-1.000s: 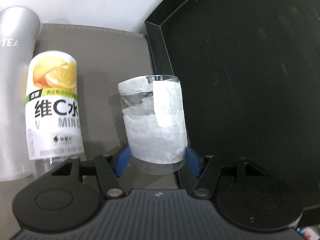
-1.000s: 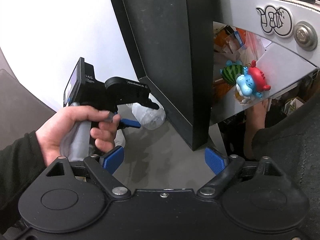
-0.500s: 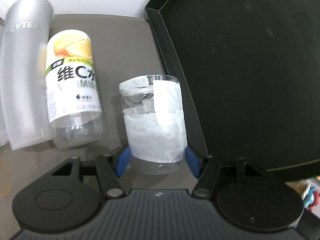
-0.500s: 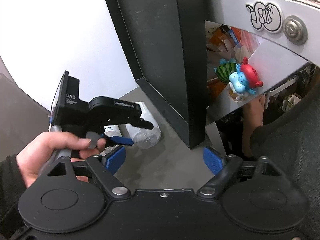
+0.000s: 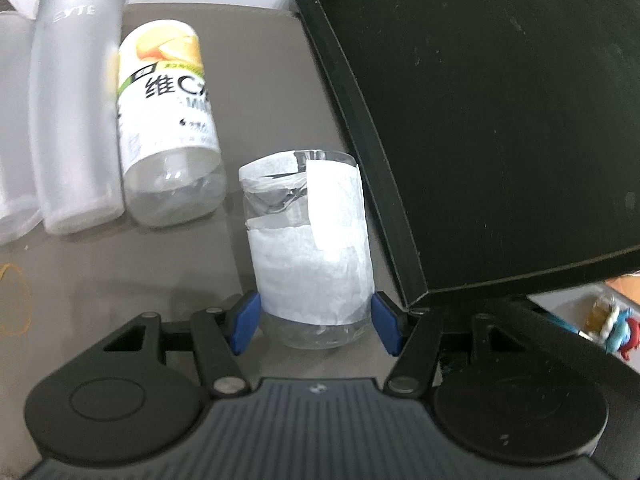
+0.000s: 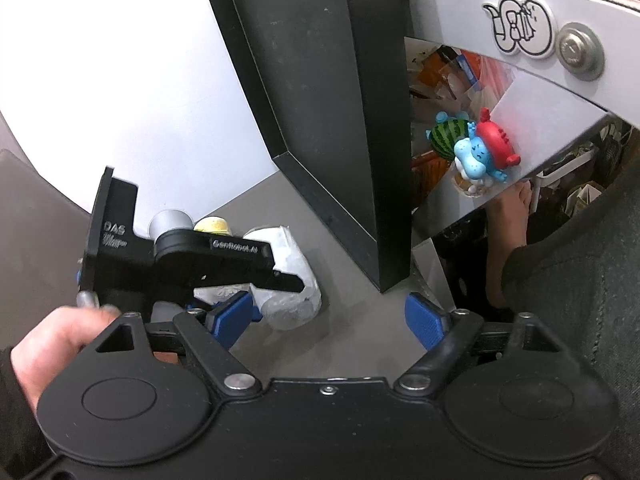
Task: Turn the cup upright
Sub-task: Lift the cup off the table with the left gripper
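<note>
A clear plastic cup (image 5: 310, 248) wrapped in white paper tape sits between the blue pads of my left gripper (image 5: 316, 322), its base toward the camera and its rim pointing away. The left gripper is shut on the cup near its base. In the right wrist view the cup (image 6: 288, 280) lies low over the grey table, partly hidden behind the black left gripper body (image 6: 180, 264) held by a hand. My right gripper (image 6: 332, 320) is open and empty, a little in front of the cup.
A tall frosted grey cup (image 5: 76, 100) and a yellow-labelled bottle (image 5: 168, 112) lie side by side left of the held cup. A black monitor panel (image 5: 480, 120) stands close on the right; it also shows in the right wrist view (image 6: 320, 100). A toy figure (image 6: 476, 152) hangs beyond.
The left gripper has tilted and drawn back with the cup, so the bottle and grey cup shifted up-left in its view. In the right wrist view the left gripper sank lower toward the table.
</note>
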Demonstrator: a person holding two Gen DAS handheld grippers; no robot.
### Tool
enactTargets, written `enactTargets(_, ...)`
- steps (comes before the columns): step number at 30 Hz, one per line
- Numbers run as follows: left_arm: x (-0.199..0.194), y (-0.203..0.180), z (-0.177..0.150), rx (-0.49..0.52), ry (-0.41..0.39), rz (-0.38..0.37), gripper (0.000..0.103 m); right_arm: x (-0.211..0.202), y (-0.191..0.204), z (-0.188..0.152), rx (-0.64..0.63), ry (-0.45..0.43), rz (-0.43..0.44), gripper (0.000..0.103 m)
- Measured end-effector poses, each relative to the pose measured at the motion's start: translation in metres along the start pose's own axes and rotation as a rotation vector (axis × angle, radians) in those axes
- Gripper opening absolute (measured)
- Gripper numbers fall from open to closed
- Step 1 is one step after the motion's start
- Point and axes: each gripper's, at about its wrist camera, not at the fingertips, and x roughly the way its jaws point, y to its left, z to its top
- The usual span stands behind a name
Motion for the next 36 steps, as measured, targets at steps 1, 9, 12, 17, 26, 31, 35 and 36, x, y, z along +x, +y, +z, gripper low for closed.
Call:
enactTargets(1,-0.002,0.000,-0.003,0.005,-0.002,0.004,0.059,0.000,-0.001,0.000,0.001,-0.001,0.000,0.083)
enactTargets(9,-0.011,0.013,-0.020,-0.016,0.011,-0.013,0.059,-0.001,-0.003,-0.001,0.004,-0.005,0.020,0.083)
enactTargets(12,-0.017,0.014,-0.025,-0.013,0.013,-0.004,0.059,-0.002,-0.006,-0.001,0.023,-0.003,0.028,0.083)
enactTargets(17,-0.035,0.027,-0.027,0.010,0.031,0.009,0.059,-0.002,-0.007,0.000,0.031,0.009,0.057,0.083)
enactTargets(26,-0.048,0.037,-0.025,0.060,0.042,0.038,0.059,-0.003,0.002,-0.004,-0.002,0.026,0.082,0.083)
enactTargets(31,-0.052,0.039,-0.022,0.094,0.059,0.066,0.059,-0.001,0.005,-0.005,-0.012,0.046,0.094,0.083)
enactTargets(35,-0.057,0.040,-0.025,0.111,0.064,0.071,0.059,-0.002,0.006,-0.006,-0.011,0.055,0.104,0.083)
enactTargets(36,-0.061,0.041,-0.029,0.114,0.063,0.072,0.059,-0.002,0.007,-0.006,-0.012,0.055,0.106,0.083)
